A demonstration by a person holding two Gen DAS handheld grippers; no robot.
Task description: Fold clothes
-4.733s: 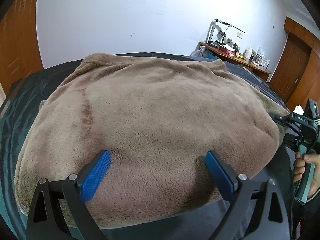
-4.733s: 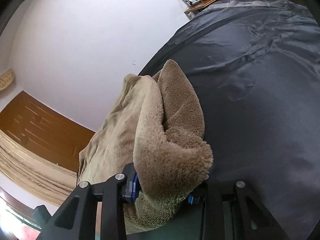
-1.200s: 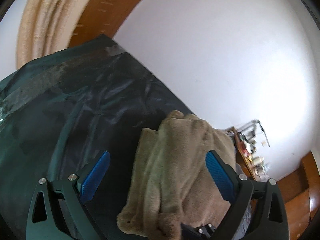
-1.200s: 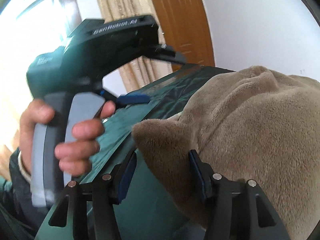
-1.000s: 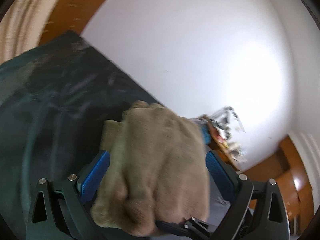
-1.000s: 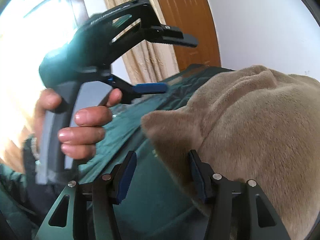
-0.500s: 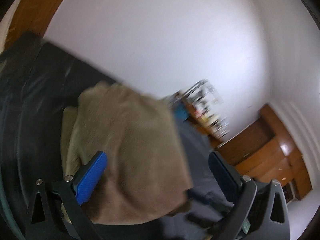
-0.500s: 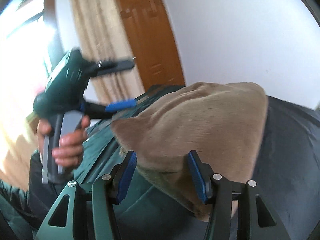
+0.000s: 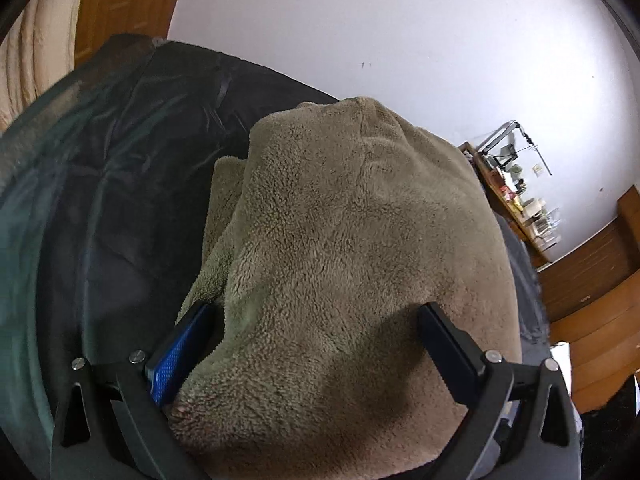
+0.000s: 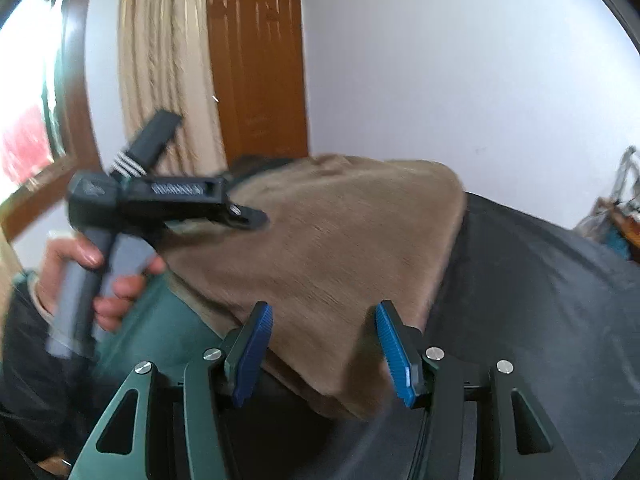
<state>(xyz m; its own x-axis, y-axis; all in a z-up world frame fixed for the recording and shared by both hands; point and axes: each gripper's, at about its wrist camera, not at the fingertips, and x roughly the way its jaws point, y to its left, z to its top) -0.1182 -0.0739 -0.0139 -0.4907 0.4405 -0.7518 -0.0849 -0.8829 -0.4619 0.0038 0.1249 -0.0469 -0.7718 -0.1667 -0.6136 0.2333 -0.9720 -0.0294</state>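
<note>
The right tongs point(image 10: 324, 350) are opening; their blue pads stand off the folded tan fleece garment point(image 10: 340, 248), whose near corner lies between them. A second ago that corner hung lifted; now the fleece lies flat on the dark satin bed cover point(image 10: 540, 300), so this fold looks done. The left tongs point(image 9: 316, 354) gape wide over the fleece's lower edge, gripping nothing. Only the right view shows the left hand point(image 10: 96, 276); only the left view shows the cluttered wooden desk point(image 9: 516, 200) at right.
</note>
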